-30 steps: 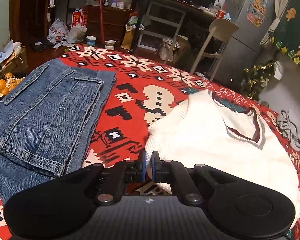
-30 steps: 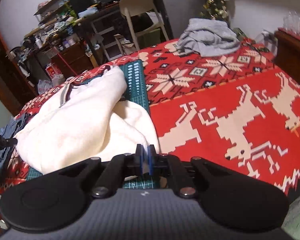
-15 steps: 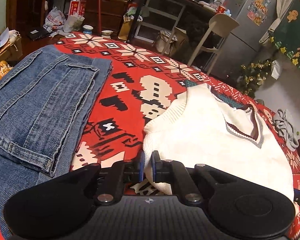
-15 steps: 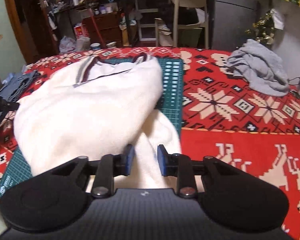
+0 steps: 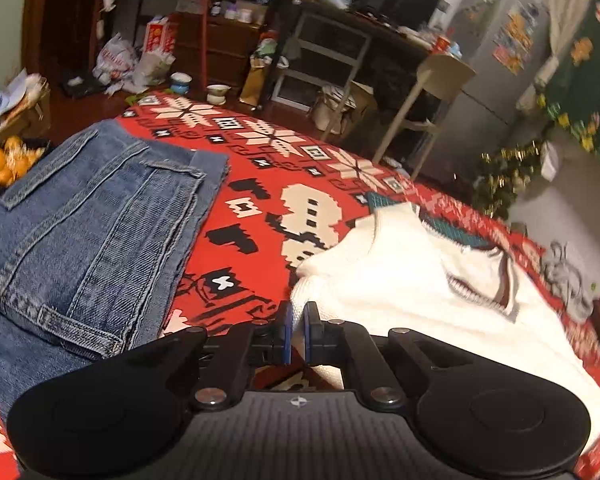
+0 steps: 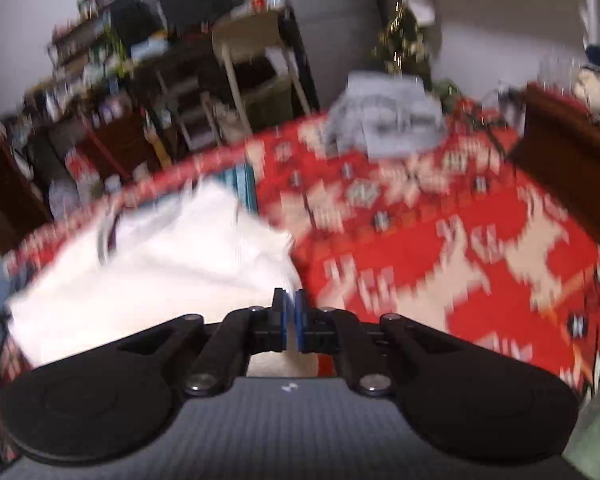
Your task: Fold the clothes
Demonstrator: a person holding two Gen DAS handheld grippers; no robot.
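A white V-neck sweater (image 5: 412, 292) lies on the red patterned blanket (image 5: 252, 184), partly folded over itself. My left gripper (image 5: 296, 322) is shut on the sweater's near left edge, with white knit showing between the blue pads. In the right wrist view, which is motion-blurred, the same white sweater (image 6: 172, 268) spreads to the left. My right gripper (image 6: 291, 310) is shut on its near right corner. Folded blue jeans (image 5: 84, 232) lie to the left of the sweater, apart from it.
A green cutting mat (image 6: 240, 182) peeks out from under the sweater's far side. A crumpled grey garment (image 6: 384, 124) lies on the blanket's far right, next to a dark wooden bed frame (image 6: 560, 160). Beyond the bed stand a chair (image 5: 432, 92), cluttered shelves and a fridge.
My right gripper was open over the sweater half a second ago and has shut on its corner; that view now swings and blurs. The left gripper keeps its hold and has lifted slightly.
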